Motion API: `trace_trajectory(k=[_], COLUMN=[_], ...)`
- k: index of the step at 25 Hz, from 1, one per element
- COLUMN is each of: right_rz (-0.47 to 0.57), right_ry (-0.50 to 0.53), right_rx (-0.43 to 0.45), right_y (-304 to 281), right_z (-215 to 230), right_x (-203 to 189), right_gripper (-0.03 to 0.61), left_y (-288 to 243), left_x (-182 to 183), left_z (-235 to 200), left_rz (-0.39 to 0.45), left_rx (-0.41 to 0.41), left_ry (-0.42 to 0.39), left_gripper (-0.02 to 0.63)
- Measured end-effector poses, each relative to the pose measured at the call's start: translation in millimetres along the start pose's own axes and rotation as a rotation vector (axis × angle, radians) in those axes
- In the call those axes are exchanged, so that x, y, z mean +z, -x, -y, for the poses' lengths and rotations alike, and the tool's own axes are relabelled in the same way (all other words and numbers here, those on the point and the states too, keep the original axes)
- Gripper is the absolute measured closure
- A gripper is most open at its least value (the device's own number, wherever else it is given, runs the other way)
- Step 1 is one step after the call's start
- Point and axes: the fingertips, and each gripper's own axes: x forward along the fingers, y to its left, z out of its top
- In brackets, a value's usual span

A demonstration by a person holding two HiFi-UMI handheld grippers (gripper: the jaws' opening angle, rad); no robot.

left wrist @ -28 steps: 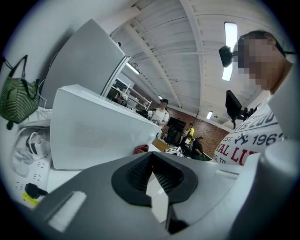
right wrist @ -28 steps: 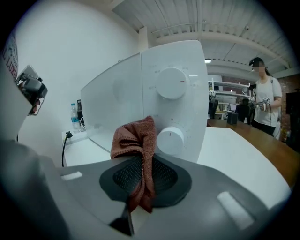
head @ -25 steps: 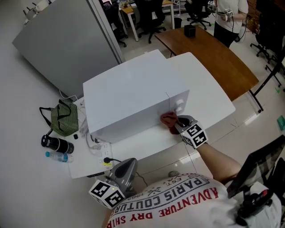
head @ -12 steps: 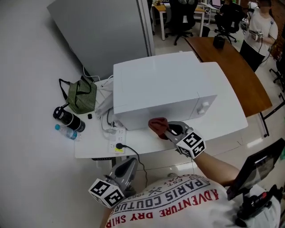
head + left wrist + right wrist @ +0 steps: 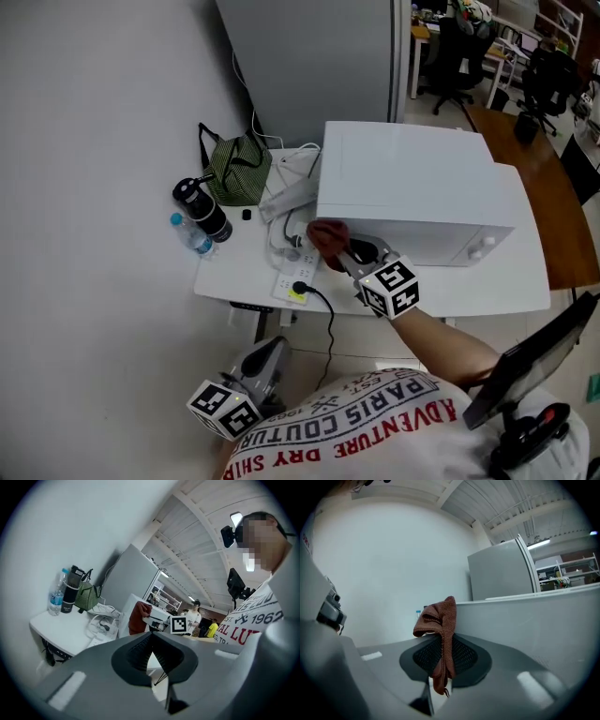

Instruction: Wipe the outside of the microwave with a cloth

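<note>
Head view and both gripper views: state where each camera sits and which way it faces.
Head view: on the person's head, looking steeply down at the microwave and table; shirt, right forearm, left tool and right tool show.
Left gripper view: on the left tool, low, looking up across the table; its empty shut jaws and the shirt show.
Right gripper view: on the right tool, facing along the microwave; jaws pinch the cloth.
Shared: all three show the cloth.
</note>
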Motion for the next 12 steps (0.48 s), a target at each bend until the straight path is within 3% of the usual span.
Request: trace_trajectory(k=[7, 12], right_rz=[0.024, 0.029], right_ry=[-0.009, -0.008], right_rx=[-0.055, -0.098], right_y=[-7, 14], right_z=[7, 23], right_x=[3, 2], right_gripper=[0.535, 0.534], left_y=[14, -1], left_x=[-2, -6], left_z=[-6, 4], left_rz=[0.014, -0.017], left_rx=[0.03, -0.017], left_ry=[-0.002, -0.014], left_gripper=[0.607, 0.607])
